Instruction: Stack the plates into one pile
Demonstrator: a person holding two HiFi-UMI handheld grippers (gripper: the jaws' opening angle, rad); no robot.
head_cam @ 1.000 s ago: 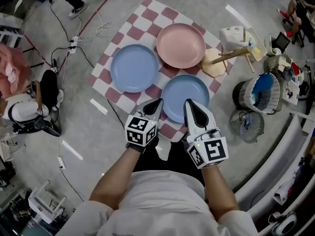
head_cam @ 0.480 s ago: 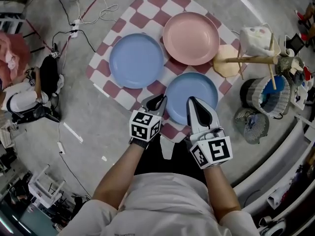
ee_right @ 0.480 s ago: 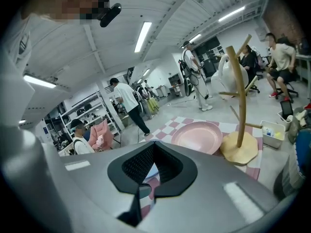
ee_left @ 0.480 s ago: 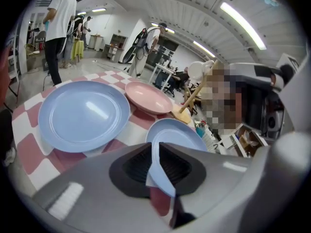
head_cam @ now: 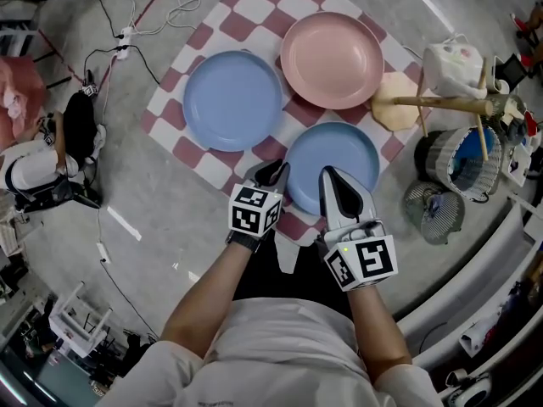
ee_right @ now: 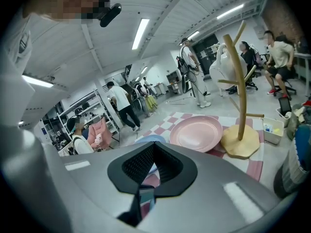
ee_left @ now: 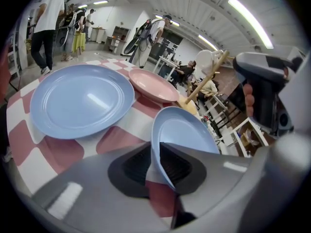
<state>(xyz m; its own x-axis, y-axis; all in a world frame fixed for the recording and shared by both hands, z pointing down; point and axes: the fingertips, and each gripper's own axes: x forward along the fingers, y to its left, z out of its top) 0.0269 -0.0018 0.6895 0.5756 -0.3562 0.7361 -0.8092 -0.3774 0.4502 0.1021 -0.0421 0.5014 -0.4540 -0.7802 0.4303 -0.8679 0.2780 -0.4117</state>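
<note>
Closest in: L gripper (head_cam: pixel 273 173) is clamped on the near-left rim of the near blue plate (head_cam: pixel 339 164). In the left gripper view the rim is seen wedged right btwn the pads. R gripper (head_cam: pixel 333 181) is held just beside it, over the same plate's near edge. Its jaws are pulled nearly together w/ nothing gripped.

That plate is sat at the near corner of the checked cloth (head_cam: pixel 182 151). Whether the pinched edge is raised off the cloth can't be told.

Further out, a 2nd blue plate (head_cam: pixel 232 100) is laid to the left and a pink plate (head_cam: pixel 332 60) to the right. Both are flat on the cloth, close by the near one, nothing stacked yet.

A wooden rack (head_cam: pixel 441 102) is stood at the cloth's right edge next to the pink plate, w/ baskets (head_cam: pixel 462 164) on the floor just past it. Ppl (ee_left: pixel 46 23) are seen way back in the room.
</note>
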